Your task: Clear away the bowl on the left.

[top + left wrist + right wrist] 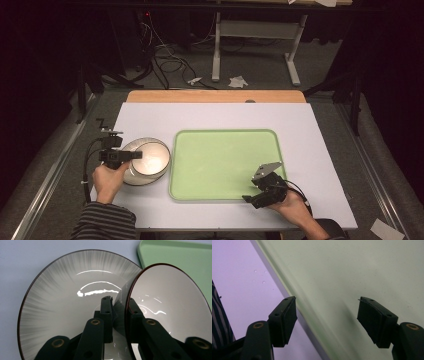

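Observation:
Two glossy grey bowls with dark rims sit together left of the tray. The larger bowl [131, 176] [65, 290] rests on the white table. The smaller bowl [150, 159] [170, 305] stands tilted inside it. My left gripper [137, 155] [119, 302] is shut on the smaller bowl's near rim, one jaw inside and one outside. My right gripper [255, 194] [327, 315] stands open over the near edge of the pale green tray [225, 160] [362, 270], with nothing between its pads.
The tray [175, 255] lies in the middle of a white table top [150, 117]; its left edge is close to the bowls. A striped sleeve [102, 222] comes in at the lower left. Beyond the table are a wooden strip, cables and a metal stand on the floor.

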Demonstrator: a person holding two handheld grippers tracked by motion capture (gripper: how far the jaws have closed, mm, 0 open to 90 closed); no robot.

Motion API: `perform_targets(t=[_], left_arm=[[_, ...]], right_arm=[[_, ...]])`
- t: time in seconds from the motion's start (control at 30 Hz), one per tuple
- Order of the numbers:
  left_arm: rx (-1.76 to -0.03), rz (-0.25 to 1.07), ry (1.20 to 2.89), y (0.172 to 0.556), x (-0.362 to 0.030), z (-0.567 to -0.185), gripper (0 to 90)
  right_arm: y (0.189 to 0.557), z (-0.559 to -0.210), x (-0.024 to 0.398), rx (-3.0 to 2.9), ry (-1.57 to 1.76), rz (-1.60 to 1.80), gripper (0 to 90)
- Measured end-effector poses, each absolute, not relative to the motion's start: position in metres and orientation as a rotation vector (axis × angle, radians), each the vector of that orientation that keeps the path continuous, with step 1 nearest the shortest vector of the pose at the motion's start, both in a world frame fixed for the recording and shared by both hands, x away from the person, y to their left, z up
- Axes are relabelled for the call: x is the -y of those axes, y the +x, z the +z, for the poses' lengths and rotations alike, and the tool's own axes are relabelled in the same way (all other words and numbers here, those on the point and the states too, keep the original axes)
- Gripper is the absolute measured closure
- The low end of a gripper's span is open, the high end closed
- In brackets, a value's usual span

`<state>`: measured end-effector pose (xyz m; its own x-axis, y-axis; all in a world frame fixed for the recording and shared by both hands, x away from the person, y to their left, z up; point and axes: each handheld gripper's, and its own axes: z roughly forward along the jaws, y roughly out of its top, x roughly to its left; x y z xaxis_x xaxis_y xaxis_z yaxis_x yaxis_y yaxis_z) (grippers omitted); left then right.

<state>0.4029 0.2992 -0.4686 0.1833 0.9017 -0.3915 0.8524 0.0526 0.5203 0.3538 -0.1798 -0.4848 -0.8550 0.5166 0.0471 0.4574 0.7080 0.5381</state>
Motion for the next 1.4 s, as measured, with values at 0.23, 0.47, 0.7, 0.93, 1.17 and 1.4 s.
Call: perform_targets(t=[0.23, 0.47, 0.7, 0.93, 1.17, 1.4], left_arm=[[-1.642, 0.097, 1.769, 0.400, -0.301, -0.463, 79.9], [-1.633, 0.099, 1.780, 0.399, -0.300, -0.460, 80.0], [-1.624, 0.096, 1.752, 0.396, -0.305, -0.456, 80.1], [-1.594, 0.086, 1.764, 0.396, -0.298, -0.454, 80.1], [-1.551, 0.070, 1.784, 0.395, -0.290, -0.450, 80.0], [-1.519, 0.047, 1.799, 0.395, -0.284, -0.448, 80.0]], right_arm=[[0.354, -0.485, 0.180, -2.805, 0.802, 0.839, 33.1], [0.354, -0.485, 0.180, -2.801, 0.802, 0.841, 33.1], [0.354, -0.485, 0.180, -2.801, 0.805, 0.844, 33.1], [0.354, -0.485, 0.180, -2.800, 0.806, 0.844, 33.1], [0.353, -0.484, 0.180, -2.802, 0.799, 0.848, 33.1], [0.353, -0.484, 0.180, -2.795, 0.799, 0.850, 33.1]])
